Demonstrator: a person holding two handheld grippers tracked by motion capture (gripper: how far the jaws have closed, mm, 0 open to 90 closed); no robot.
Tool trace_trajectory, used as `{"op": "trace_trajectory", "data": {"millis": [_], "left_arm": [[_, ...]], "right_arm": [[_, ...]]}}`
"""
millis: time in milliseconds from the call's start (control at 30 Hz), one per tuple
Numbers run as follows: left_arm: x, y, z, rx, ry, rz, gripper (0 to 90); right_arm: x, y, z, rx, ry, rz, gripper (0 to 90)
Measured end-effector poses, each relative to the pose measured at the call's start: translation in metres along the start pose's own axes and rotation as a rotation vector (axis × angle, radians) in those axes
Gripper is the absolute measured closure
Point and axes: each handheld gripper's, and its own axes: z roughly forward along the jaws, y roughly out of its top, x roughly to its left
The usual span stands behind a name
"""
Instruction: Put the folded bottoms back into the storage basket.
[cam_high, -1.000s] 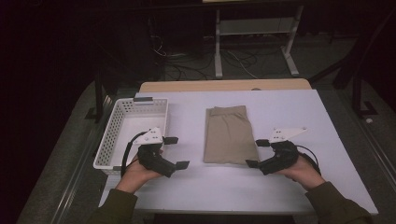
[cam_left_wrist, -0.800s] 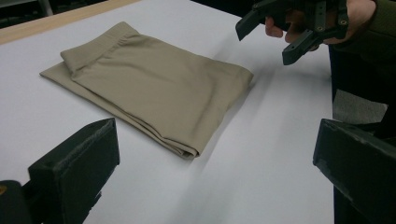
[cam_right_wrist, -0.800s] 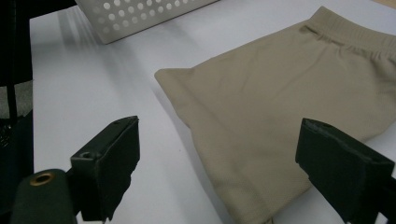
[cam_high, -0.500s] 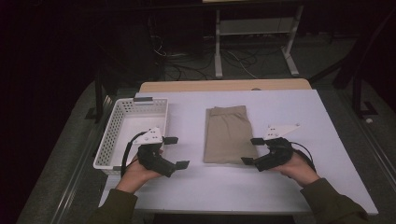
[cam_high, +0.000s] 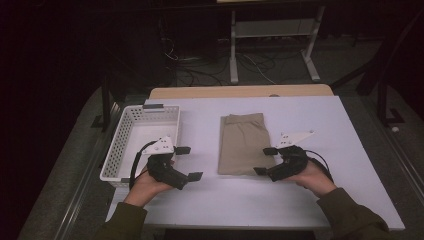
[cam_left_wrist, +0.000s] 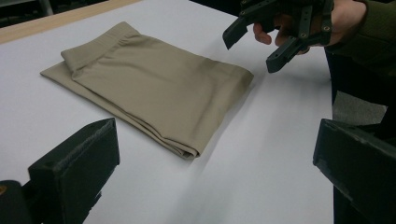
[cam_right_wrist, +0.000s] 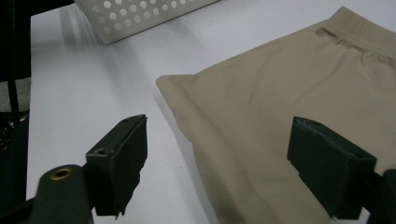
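Observation:
A folded tan garment (cam_high: 243, 144) lies flat in the middle of the white table (cam_high: 310, 200). My right gripper (cam_high: 265, 160) hovers at the garment's near right corner, pointing left. Its jaws have just been closing a little but still stand apart, and they do not press the cloth. In the right gripper view the garment (cam_right_wrist: 289, 102) lies under and ahead of the right gripper (cam_right_wrist: 224, 163). My left gripper (cam_high: 190, 162) rests open, left of the garment, with nothing between its jaws. The left gripper view has the garment (cam_left_wrist: 154, 88) ahead and the right gripper (cam_left_wrist: 254, 51) beyond it.
A white perforated basket (cam_high: 130, 145) stands at the table's left edge, just behind the left hand; its wall (cam_right_wrist: 135, 14) is in the right gripper view. A wooden strip (cam_high: 240, 91) runs along the table's far edge, with a metal stand (cam_high: 272, 45) and cables behind it.
The right gripper has shifted slightly left, up to the garment's right edge. The left gripper and the garment have stayed in place.

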Motion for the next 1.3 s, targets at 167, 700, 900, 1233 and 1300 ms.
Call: {"op": "trace_trajectory", "data": {"millis": [167,700,900,1233,1300], "left_arm": [[0.000,0.000,0.000,0.000,0.000,0.000,0.4],[0.000,0.000,0.000,0.000,0.002,0.001,0.4],[0.000,0.000,0.000,0.000,0.002,0.001,0.4],[0.000,0.000,0.000,0.001,0.002,0.001,0.4],[-0.001,0.000,0.000,0.001,0.003,0.002,0.4]], "right_arm": [[-0.001,0.002,0.004,0.007,0.005,-0.002,21.0],[0.000,0.014,0.022,0.023,0.029,-0.024,28.0],[0.000,0.015,0.029,0.041,0.045,-0.029,33.4],[0.001,0.009,0.042,0.107,0.048,-0.070,46.4],[0.001,0.008,0.043,0.118,0.050,-0.080,47.6]]}}
